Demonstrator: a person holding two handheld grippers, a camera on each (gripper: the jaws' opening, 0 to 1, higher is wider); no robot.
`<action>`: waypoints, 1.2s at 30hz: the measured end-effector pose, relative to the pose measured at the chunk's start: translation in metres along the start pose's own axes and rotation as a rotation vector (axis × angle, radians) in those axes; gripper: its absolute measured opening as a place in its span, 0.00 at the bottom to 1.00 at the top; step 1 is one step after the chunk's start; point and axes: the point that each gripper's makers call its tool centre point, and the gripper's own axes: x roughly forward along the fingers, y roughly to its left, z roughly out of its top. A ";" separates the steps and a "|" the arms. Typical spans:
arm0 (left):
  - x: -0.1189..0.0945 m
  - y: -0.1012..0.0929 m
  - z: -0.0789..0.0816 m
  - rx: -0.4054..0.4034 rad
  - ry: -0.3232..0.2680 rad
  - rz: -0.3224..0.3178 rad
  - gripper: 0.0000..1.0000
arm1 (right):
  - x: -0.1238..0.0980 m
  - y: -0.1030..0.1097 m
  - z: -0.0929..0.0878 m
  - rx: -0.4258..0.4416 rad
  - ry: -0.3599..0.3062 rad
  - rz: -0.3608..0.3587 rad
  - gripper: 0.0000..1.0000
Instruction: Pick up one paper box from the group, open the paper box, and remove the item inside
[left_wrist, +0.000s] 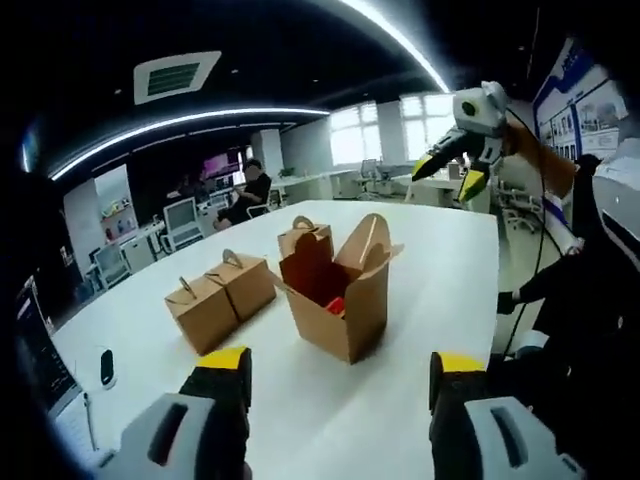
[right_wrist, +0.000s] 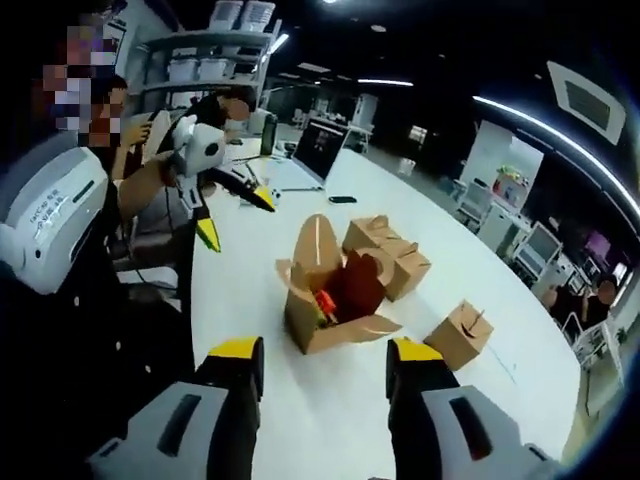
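The open box (left_wrist: 335, 300) stood near the middle of the white table (left_wrist: 440, 270), its flaps spread upward and its red lining showing. Inside it lay a small red item (left_wrist: 336, 305), with what may have been a bit of green beside it in the right gripper view, though it was too small to tell. The left gripper (left_wrist: 340, 375) hung just short of the box, its yellow-tipped jaws wide apart with nothing between them. The right gripper (right_wrist: 322, 365) was held the same way from the other side, jaws spread and empty, with the open box (right_wrist: 335, 300) just ahead of them.

Three closed boxes with handles stood close by. In the left gripper view two of them (left_wrist: 220, 295) sat touching side by side to the left of the open one, and a third (left_wrist: 305, 238) stood right behind it. In the right gripper view one closed box (right_wrist: 458, 335) stood apart on the right.

A laptop (right_wrist: 315, 152) sat open at the far end of the table, and a person (left_wrist: 248, 192) sat at a desk in the background.
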 end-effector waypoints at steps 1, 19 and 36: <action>0.004 0.000 -0.001 0.004 -0.005 -0.004 0.74 | 0.004 0.000 0.004 -0.001 -0.004 0.009 0.48; 0.073 0.026 -0.004 0.095 -0.098 -0.177 0.82 | 0.068 -0.026 0.014 -0.072 0.126 0.114 0.37; 0.135 0.026 -0.010 0.130 -0.079 -0.325 0.91 | 0.133 -0.024 -0.010 -0.002 0.310 0.221 0.31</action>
